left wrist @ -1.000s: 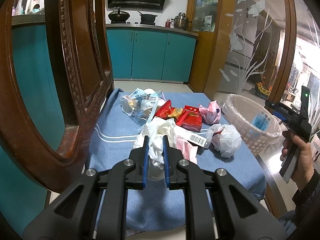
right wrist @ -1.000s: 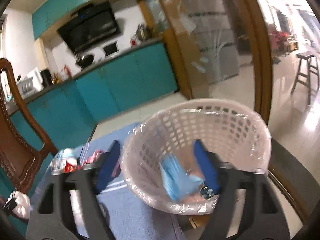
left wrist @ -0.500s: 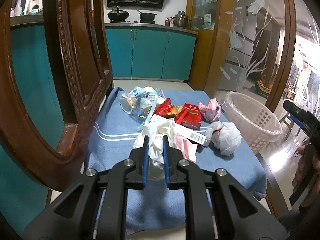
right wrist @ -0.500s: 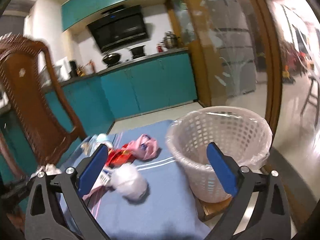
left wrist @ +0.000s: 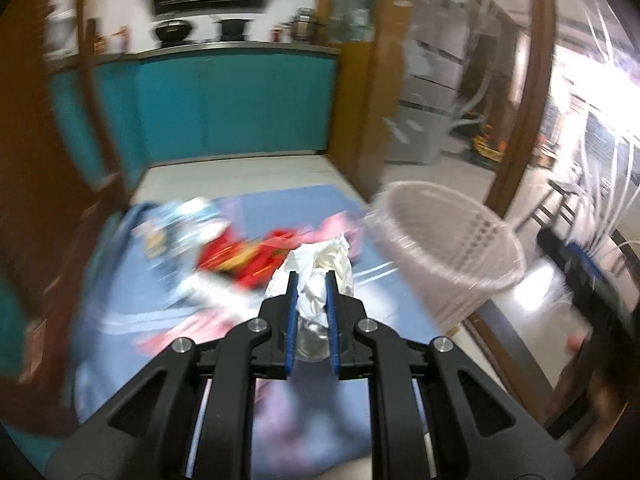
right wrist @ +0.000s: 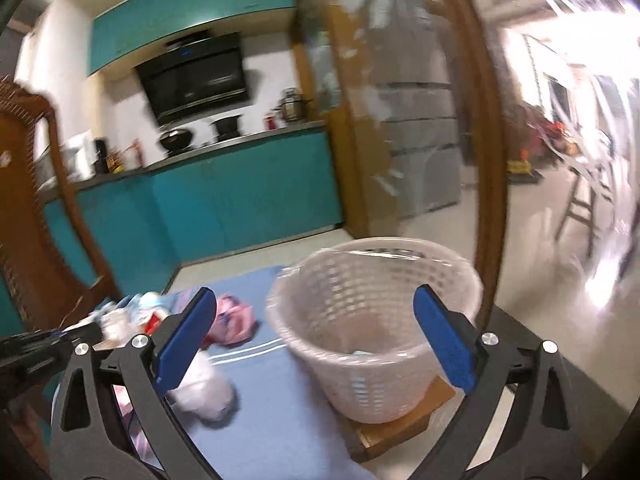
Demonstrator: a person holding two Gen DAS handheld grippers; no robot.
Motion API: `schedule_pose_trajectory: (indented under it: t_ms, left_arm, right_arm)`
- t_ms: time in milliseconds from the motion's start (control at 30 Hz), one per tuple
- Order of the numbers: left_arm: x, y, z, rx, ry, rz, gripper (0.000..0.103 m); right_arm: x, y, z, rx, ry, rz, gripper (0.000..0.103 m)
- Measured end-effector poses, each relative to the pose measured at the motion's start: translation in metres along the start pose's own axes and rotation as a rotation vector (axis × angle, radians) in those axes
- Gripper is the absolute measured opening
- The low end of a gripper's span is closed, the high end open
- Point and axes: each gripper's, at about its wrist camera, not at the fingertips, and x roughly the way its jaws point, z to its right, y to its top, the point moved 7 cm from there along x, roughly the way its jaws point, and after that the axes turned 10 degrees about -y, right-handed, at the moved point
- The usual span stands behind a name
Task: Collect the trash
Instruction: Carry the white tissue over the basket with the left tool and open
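Note:
My left gripper (left wrist: 311,280) is shut on a crumpled white tissue wad (left wrist: 320,256) and holds it above the blue tablecloth (left wrist: 152,288). The white mesh basket (left wrist: 452,248) stands just to its right. Behind the wad lie red wrappers (left wrist: 240,256) and other blurred trash. In the right wrist view my right gripper (right wrist: 314,300) is open wide in front of the basket (right wrist: 376,320), with nothing between its pads. A bluish scrap (right wrist: 356,354) lies inside the basket. A pink paper ball (right wrist: 232,320) and a white wad (right wrist: 208,392) rest on the cloth to the left.
A carved brown chair (right wrist: 24,200) stands at the table's left side. The basket sits on a wooden board (right wrist: 400,432) at the table's right edge. Teal kitchen cabinets (right wrist: 240,208) fill the back, and a stool (right wrist: 580,208) stands on the floor at the right.
My left gripper has lifted the white tissue wad off the cloth and swung right toward the basket. My right gripper opened wide, left a blue packet in the basket and drew back.

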Motion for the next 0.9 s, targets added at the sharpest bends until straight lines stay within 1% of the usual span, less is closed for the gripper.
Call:
schedule_pose_trajectory:
  t_ms: [100,167,200,300,400,433,467,500,533,600,633,667,700,733,767,833,900]
  left_arm:
    - [0.053,0.033,0.050,0.064,-0.087,-0.040,0.015]
    - [0.084,0.047,0.078,0.103,-0.145,-0.083,0.017]
    - [0.097,0.054,0.088,0.110,-0.163,-0.094,0.017]
    - [0.131,0.068,0.107,0.079,-0.200,-0.134,0.017]
    - [0.143,0.070,0.119,0.101,-0.218,-0.151,0.017]
    - [0.143,0.068,0.121,0.113,-0.221,-0.151,0.022]
    - [0.141,0.068,0.120,0.127,-0.211,-0.147,0.050]
    - [0.133,0.068,0.114,0.128,-0.183,-0.116,0.082]
    - [0.121,0.070,0.108,0.123,-0.163,-0.071,0.086]
    - [0.097,0.070,0.094,0.111,-0.143,-0.019,0.087]
    - [0.078,0.068,0.081,0.095,-0.125,0.000,0.088]
    - [0.056,0.063,0.066,0.081,-0.101,0.020,0.092]
    - [0.033,0.056,0.050,0.075,-0.065,0.041,0.096]
    - [0.017,0.051,0.040,0.076,-0.032,0.056,0.098]
    - [-0.003,0.041,0.025,0.075,0.014,0.069,0.099]
    - [-0.039,0.019,-0.006,0.062,0.104,0.086,0.099]
    - [-0.070,-0.010,-0.035,0.019,0.167,0.095,0.099]
  right_arm:
    - [0.008,0.005,0.026,0.068,-0.057,-0.006,0.097]
    - [0.009,0.007,0.039,0.101,-0.084,0.004,0.097]
    - [0.009,0.008,0.046,0.115,-0.096,0.009,0.097]
    - [0.013,0.008,0.061,0.147,-0.121,0.002,0.097]
    - [0.014,0.007,0.064,0.153,-0.120,-0.002,0.097]
    - [0.014,0.007,0.064,0.149,-0.116,-0.002,0.097]
    - [0.014,0.006,0.063,0.144,-0.111,-0.004,0.097]
    - [0.015,0.005,0.063,0.144,-0.106,-0.004,0.097]
    - [0.015,0.005,0.061,0.147,-0.094,-0.008,0.097]
    - [0.015,0.006,0.056,0.148,-0.060,-0.022,0.097]
    - [0.015,0.005,0.051,0.140,-0.035,-0.028,0.097]
    - [0.015,0.003,0.045,0.126,-0.012,-0.038,0.097]
    - [0.015,0.001,0.037,0.104,0.010,-0.050,0.097]
    - [0.014,-0.001,0.030,0.088,0.027,-0.057,0.097]
    - [0.012,-0.005,0.016,0.052,0.066,-0.074,0.097]
    - [0.007,-0.013,-0.007,-0.011,0.123,-0.096,0.097]
    - [0.002,-0.021,-0.029,-0.073,0.177,-0.120,0.097]
